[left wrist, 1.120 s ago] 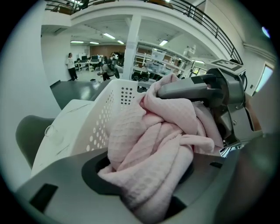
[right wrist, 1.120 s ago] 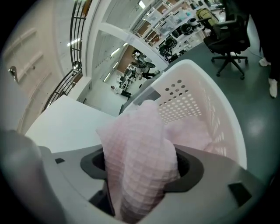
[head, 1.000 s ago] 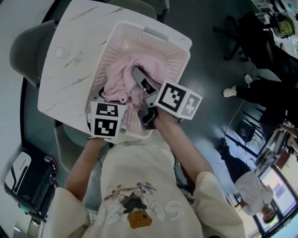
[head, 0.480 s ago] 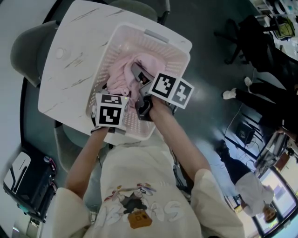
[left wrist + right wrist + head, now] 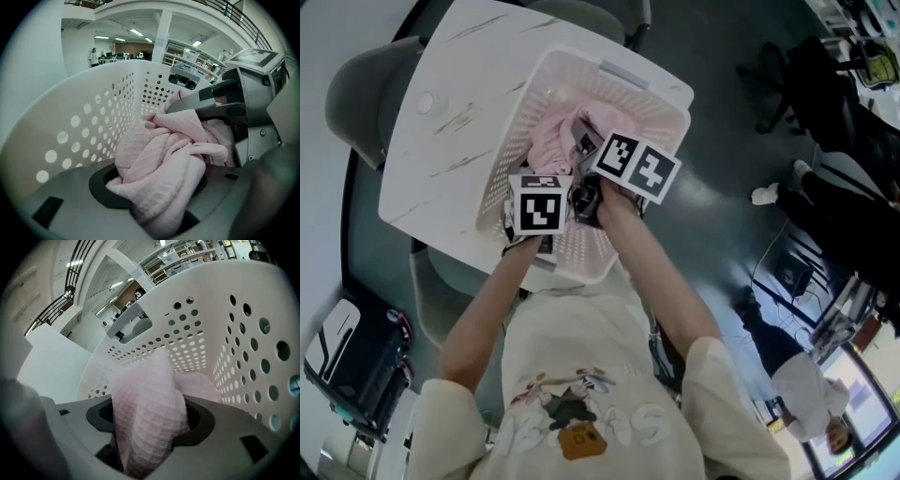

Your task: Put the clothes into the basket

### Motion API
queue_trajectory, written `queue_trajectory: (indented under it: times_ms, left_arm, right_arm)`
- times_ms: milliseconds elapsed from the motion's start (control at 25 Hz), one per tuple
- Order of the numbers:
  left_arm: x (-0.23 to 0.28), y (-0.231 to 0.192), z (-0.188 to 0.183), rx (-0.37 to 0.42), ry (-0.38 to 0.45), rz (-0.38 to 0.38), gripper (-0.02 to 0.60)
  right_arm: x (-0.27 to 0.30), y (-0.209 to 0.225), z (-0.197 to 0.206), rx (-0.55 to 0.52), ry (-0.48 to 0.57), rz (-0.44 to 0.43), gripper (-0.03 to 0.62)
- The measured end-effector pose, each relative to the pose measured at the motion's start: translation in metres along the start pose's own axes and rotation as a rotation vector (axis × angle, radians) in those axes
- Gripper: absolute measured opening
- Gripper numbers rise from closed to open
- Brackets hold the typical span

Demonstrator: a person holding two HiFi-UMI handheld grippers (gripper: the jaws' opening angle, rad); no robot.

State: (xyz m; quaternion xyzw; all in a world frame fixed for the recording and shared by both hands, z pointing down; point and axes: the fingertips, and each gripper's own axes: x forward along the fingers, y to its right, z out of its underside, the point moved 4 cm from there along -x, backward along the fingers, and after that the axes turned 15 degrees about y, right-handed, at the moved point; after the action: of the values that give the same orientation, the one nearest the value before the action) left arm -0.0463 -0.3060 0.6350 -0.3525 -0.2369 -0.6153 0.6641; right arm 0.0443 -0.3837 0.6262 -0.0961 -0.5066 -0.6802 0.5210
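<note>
One pink waffle-knit garment (image 5: 159,159), bunched, inside white perforated basket (image 5: 93,117).

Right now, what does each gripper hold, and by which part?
Both hold the pink garment inside the basket: the left gripper and the right gripper each pinch a bunched fold.

Scene is taken from overhead by head view, steeply down onto laundry basket (image 5: 656,103) on table (image 5: 441,141). Both gripper views are set inside basket, v. close to pink waffle-knit garment (image 5: 159,159). Right gripper (image 5: 206,101) is caught in left gripper view. Basket wall & garment are shared by all 3.
</note>
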Motion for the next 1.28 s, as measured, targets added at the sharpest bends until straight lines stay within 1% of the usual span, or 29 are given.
queue_trajectory:
  times_ms: [320, 400, 560, 680, 720, 800, 920, 1000, 1080, 1160, 1280]
  left_arm:
    - [0.016, -0.009, 0.011, -0.067, -0.021, -0.025, 0.233]
    - [0.02, -0.011, 0.014, -0.069, -0.034, -0.038, 0.233]
    - [0.034, -0.015, 0.022, -0.069, -0.073, -0.057, 0.233]
    - [0.043, -0.021, 0.03, -0.112, -0.123, -0.071, 0.233]
    - [0.044, -0.022, 0.032, -0.112, -0.14, -0.08, 0.233]
    - [0.046, -0.022, 0.034, -0.086, -0.155, -0.09, 0.233]
    - [0.054, -0.021, 0.034, -0.035, -0.158, -0.084, 0.233]
    - [0.059, -0.021, 0.035, -0.013, -0.152, -0.066, 0.233]
    - [0.064, -0.02, 0.035, -0.01, -0.142, -0.04, 0.233]
    - [0.065, -0.021, 0.037, -0.007, -0.145, -0.037, 0.233]
    - [0.068, -0.016, 0.04, -0.004, -0.107, -0.022, 0.233]
  right_arm:
    - [0.02, 0.009, 0.006, -0.049, -0.035, 0.041, 0.313]
    - [0.026, 0.012, 0.008, -0.066, -0.042, 0.055, 0.313]
    - [0.037, 0.024, 0.012, -0.094, -0.061, 0.091, 0.313]
    - [0.043, 0.03, 0.014, -0.104, -0.056, 0.109, 0.304]
    - [0.044, 0.031, 0.014, -0.114, -0.056, 0.112, 0.302]
    - [0.045, 0.033, 0.015, -0.135, -0.06, 0.117, 0.299]
    - [0.047, 0.038, 0.015, -0.16, -0.061, 0.132, 0.296]
    - [0.05, 0.039, 0.016, -0.171, -0.053, 0.143, 0.296]
    - [0.052, 0.04, 0.016, -0.171, -0.044, 0.149, 0.296]
    - [0.052, 0.041, 0.016, -0.173, -0.041, 0.152, 0.296]
    - [0.055, 0.044, 0.02, -0.154, -0.058, 0.147, 0.296]
